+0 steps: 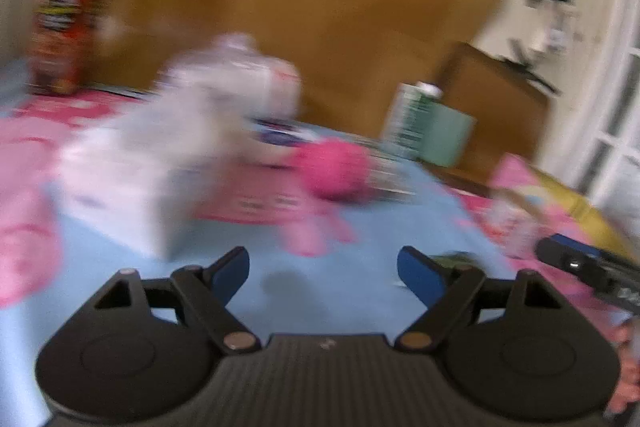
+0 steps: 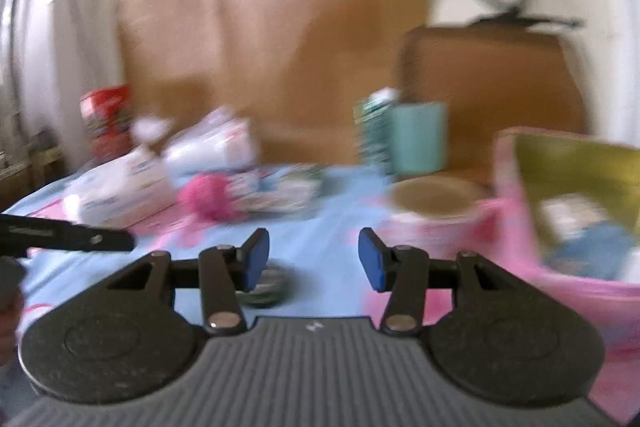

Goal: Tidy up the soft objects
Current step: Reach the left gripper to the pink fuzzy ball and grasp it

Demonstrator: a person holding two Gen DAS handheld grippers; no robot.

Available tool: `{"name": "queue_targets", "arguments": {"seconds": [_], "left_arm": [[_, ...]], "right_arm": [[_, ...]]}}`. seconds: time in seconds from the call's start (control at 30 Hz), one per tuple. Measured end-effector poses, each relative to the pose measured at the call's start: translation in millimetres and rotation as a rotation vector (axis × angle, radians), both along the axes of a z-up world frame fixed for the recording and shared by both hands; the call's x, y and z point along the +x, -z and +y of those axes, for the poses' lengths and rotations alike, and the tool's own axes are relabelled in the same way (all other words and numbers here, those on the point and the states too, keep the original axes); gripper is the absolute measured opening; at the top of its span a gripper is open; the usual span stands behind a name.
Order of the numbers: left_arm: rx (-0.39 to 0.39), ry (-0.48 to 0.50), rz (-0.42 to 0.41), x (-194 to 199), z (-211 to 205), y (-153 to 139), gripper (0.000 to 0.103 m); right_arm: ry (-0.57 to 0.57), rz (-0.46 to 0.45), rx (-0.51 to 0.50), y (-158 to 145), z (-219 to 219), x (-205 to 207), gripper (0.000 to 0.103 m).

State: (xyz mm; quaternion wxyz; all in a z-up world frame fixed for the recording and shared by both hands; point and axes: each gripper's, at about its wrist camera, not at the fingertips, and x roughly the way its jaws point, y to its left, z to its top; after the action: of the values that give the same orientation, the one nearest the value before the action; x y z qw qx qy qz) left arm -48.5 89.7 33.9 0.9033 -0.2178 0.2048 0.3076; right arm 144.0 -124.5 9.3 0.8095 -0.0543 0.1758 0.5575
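Note:
Both views are blurred by motion. A pink yarn ball [image 1: 332,169] lies on the light blue and pink bedspread [image 1: 360,291], ahead of my left gripper [image 1: 323,273], which is open and empty above the cloth. The ball also shows in the right wrist view [image 2: 210,197], ahead and left of my right gripper [image 2: 314,259], also open and empty. A small dark green round object [image 2: 266,289] lies just beside its left finger. A pink box [image 2: 568,211] with a blue cloth inside stands at the right.
A white tissue box [image 1: 132,183] and a white plastic pack [image 1: 240,79] sit left of the ball. A red canister [image 1: 66,27], a green-labelled can [image 1: 412,119] and a teal cup [image 1: 446,135] stand at the back. A round pink-rimmed bowl [image 2: 434,211] sits near the box.

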Motion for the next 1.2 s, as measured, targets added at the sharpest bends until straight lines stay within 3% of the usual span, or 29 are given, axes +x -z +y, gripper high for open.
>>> {"name": "queue_targets", "arguments": {"seconds": [0.03,0.07,0.17,0.37,0.43,0.47,0.5,0.67,0.87,1.0,1.2], "left_arm": [[-0.013,-0.038,0.003,-7,8,5,0.084],[-0.078,-0.046,-0.047,-15,17,8,0.084],[-0.160,-0.058,-0.162,-29,33,11,0.084],[-0.174,-0.058,-0.211,-33,37,11,0.085],[-0.167,-0.054,-0.217,-33,36,12,0.085],[-0.165,-0.053,-0.222,-34,36,12,0.085],[-0.166,-0.053,-0.228,-35,36,13,0.085],[-0.198,-0.045,-0.264,-40,44,16,0.085],[-0.201,0.042,-0.287,-40,40,14,0.085],[-0.247,0.123,-0.285,-39,29,12,0.085],[-0.301,0.242,-0.263,-30,-11,8,0.085]], "right_arm": [[-0.033,0.002,-0.018,0,14,-4,0.053],[-0.062,-0.001,-0.033,-1,28,-8,0.055],[-0.135,-0.004,-0.073,-3,78,-19,0.065],[-0.233,-0.017,-0.206,5,175,-29,0.072],[-0.227,-0.025,-0.252,10,193,-30,0.070],[-0.225,-0.028,-0.272,13,199,-30,0.058],[-0.223,-0.028,-0.283,14,199,-31,0.050],[-0.270,-0.056,-0.258,5,163,-50,0.050],[-0.375,-0.118,-0.239,5,76,-90,0.051],[-0.339,-0.139,-0.245,15,38,-105,0.056],[-0.320,-0.120,-0.232,26,22,-107,0.067]]}}
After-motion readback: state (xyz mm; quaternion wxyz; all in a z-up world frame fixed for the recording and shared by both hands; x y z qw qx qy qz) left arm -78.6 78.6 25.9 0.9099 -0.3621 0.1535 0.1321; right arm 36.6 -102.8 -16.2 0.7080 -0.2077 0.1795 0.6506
